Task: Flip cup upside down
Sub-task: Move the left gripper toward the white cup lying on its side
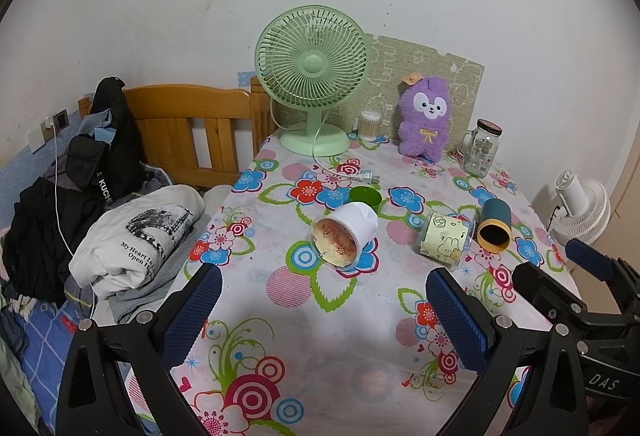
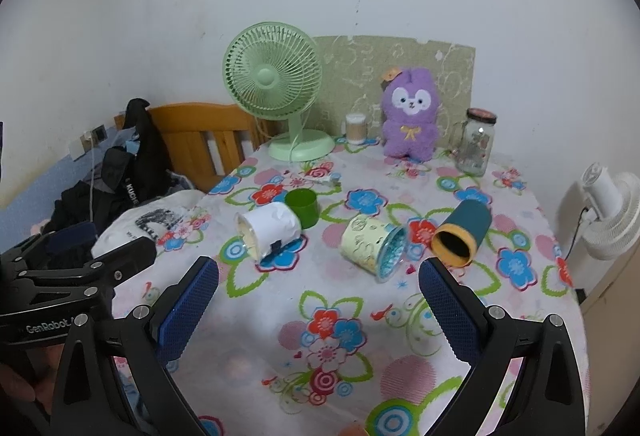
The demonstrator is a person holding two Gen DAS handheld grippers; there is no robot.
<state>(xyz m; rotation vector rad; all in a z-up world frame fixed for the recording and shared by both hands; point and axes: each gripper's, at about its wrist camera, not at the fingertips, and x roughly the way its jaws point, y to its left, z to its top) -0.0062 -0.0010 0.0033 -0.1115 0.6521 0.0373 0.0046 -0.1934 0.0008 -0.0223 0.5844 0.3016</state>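
Note:
Several cups are on the flowered tablecloth. A white paper-wrapped cup lies on its side, mouth toward me. A green cup stands upright behind it. A yellow bunny-print cup lies on its side. A teal cup with a yellow rim lies on its side. My left gripper is open and empty, just short of the white cup. My right gripper is open and empty, in front of the yellow and teal cups.
At the table's back stand a green fan, a cotton-swab jar, a purple plush and a glass jar. A plug and cord lie behind the green cup. Clothes are piled on the bed at left. A white fan stands at right.

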